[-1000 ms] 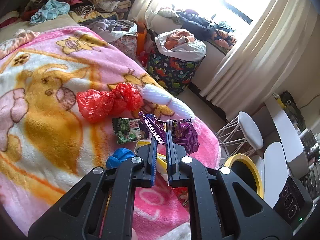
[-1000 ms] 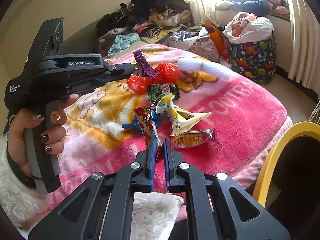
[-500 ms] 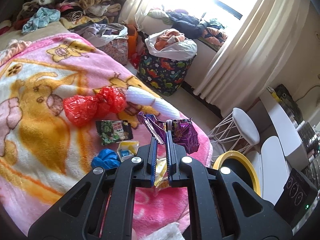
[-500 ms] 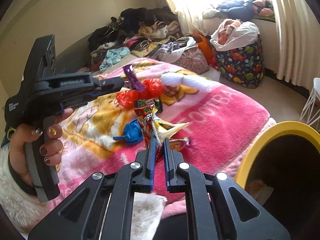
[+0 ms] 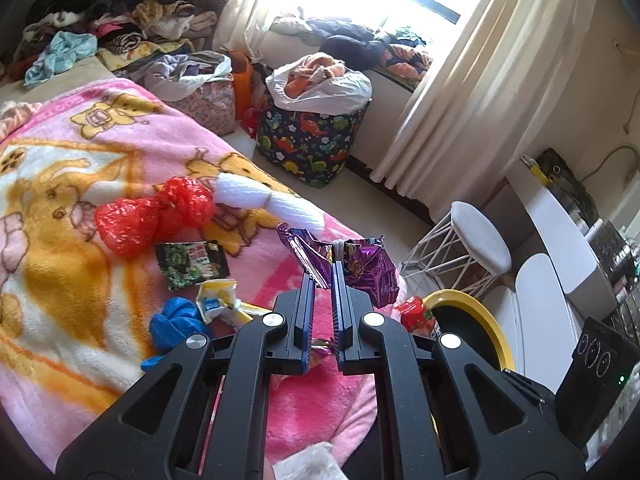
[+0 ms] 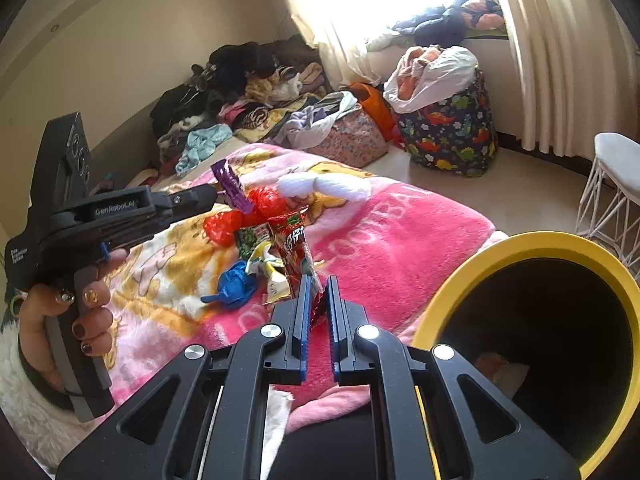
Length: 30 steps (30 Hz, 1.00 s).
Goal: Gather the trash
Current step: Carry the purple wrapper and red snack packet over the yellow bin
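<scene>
The left gripper (image 5: 323, 266) clamps a purple wrapper (image 5: 368, 268); the right gripper (image 6: 318, 284) clamps a red snack packet (image 6: 292, 248). A yellow-rimmed bin (image 6: 460, 280) stands at three o'clock; loose wrappers litter the pink blanket (image 6: 400, 240) ahead.

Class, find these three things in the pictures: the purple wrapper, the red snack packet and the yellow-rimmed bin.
purple wrapper (image 5: 370, 270): left wrist view, crinkled foil right of the jaws.
red snack packet (image 6: 291, 246): right wrist view, printed front.
yellow-rimmed bin (image 6: 452, 280): right wrist view, yellow rim.
</scene>
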Each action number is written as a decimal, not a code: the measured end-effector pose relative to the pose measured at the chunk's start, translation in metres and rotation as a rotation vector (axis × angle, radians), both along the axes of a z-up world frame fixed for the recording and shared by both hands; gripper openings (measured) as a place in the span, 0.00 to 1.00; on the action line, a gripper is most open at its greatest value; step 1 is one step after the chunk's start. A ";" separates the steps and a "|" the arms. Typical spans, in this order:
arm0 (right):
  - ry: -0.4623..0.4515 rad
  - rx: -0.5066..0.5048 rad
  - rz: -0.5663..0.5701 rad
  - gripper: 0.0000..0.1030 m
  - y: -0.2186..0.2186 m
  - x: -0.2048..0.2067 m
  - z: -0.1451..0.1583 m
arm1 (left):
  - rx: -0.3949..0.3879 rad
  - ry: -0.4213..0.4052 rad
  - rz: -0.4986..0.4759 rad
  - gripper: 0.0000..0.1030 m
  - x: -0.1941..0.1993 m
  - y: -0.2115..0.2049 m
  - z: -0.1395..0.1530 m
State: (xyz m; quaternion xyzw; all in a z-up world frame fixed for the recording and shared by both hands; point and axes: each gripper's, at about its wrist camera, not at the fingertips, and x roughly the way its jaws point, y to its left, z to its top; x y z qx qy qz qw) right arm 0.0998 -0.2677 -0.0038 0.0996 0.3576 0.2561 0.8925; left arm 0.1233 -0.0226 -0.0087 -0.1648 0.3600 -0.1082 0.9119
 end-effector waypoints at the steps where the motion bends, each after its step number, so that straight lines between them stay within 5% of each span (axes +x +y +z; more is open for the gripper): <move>1: -0.001 0.002 -0.007 0.08 -0.003 0.001 0.001 | 0.002 -0.001 -0.003 0.04 0.000 -0.002 0.000; 30: -0.021 0.051 -0.145 0.08 -0.057 -0.012 0.004 | 0.048 -0.014 -0.111 0.04 -0.008 -0.054 0.004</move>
